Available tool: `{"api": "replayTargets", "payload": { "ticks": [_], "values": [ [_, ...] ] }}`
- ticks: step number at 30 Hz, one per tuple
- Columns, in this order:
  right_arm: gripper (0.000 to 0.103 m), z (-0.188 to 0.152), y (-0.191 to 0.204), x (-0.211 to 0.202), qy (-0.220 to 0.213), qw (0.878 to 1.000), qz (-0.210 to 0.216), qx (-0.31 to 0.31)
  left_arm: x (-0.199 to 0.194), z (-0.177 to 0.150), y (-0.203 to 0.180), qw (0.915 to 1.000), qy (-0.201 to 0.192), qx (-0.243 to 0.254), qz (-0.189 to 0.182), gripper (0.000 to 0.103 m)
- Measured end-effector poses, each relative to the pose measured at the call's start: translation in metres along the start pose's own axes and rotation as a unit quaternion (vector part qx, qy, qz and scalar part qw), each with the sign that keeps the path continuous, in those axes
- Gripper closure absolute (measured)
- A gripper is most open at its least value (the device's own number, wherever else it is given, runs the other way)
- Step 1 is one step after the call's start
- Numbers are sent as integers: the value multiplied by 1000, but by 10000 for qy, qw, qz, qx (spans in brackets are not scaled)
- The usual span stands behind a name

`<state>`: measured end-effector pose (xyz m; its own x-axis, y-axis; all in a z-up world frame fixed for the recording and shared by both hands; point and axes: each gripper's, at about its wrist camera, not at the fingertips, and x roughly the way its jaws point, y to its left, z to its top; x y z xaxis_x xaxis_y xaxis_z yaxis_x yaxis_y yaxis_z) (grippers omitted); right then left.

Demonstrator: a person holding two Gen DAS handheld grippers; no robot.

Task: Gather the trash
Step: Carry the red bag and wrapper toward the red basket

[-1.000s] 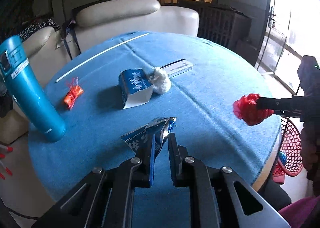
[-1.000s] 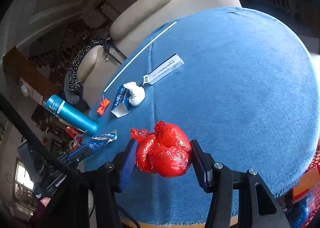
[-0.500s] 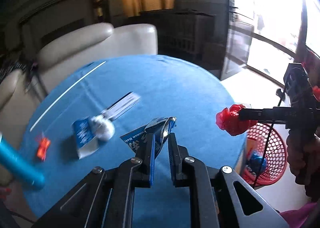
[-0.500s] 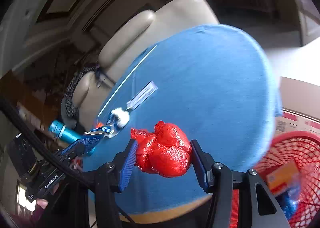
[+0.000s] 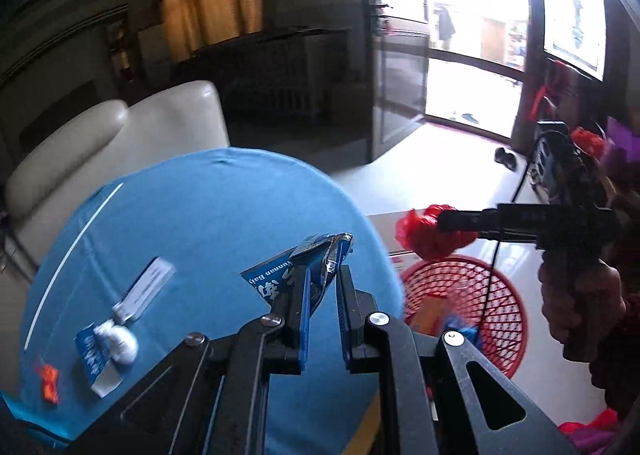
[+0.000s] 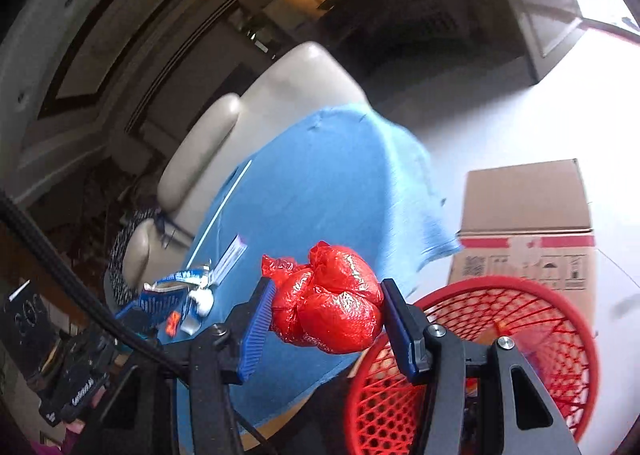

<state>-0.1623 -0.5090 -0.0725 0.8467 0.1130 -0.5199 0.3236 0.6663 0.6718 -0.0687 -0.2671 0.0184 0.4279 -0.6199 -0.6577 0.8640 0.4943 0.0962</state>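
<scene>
Left wrist view: the left gripper [image 5: 322, 273] is clamped on a crumpled blue foil wrapper [image 5: 304, 269], its two fingers pinching the wrapper's lower part while the silvery torn top sticks up above them. The wrapper hangs over the edge of the round table [image 5: 224, 199] with the blue cloth, on the side nearest the red mesh basket [image 5: 500, 295]. The basket stands on the floor just beside the table and holds a few bits of trash. Above the basket's far rim, the right gripper [image 5: 444, 221] reaches in from the right, closed on a red plastic bag [image 5: 428, 239] bunched into a ball. Back on the table, far from the basket, lie a small blue carton [image 5: 90, 351] touching a white tissue wad [image 5: 122, 341], a white paper strip [image 5: 146, 289] and an orange candy wrapper [image 5: 50, 377] near the cloth's edge.

Right wrist view: the right gripper [image 6: 326, 303] squeezes the red plastic bag [image 6: 330, 299] between its blue-padded fingers [image 6: 256, 325]. The bag hangs over the gap between the table [image 6: 328, 183] and the red mesh basket [image 6: 560, 319], just beside the basket's near rim. A cardboard box [image 6: 524, 223] stands behind the basket. Left of the bag, over the table, the left gripper holds the blue foil wrapper [image 6: 172, 289]; its jaws are partly hidden here.
</scene>
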Motion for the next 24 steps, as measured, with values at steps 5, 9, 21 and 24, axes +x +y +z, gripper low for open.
{"api": "replayTargets", "payload": {
  "ticks": [5, 9, 21, 24],
  "values": [
    [47, 8, -23, -21, -249, 9992, -155, 262, 8, 9, -34, 9992, 0, 267, -310, 89],
    [47, 11, -40, -37, -410, 9979, -236, 437, 13, 12, -57, 9975, 27, 490, -512, 89],
    [47, 15, -72, -66, -670, 9942, -239, 804, 21, 16, -89, 9936, 178, 752, -822, 90],
    [47, 14, -74, -68, -689, 9940, -226, 824, 20, 14, -92, 9929, 202, 806, -851, 90]
  ]
}}
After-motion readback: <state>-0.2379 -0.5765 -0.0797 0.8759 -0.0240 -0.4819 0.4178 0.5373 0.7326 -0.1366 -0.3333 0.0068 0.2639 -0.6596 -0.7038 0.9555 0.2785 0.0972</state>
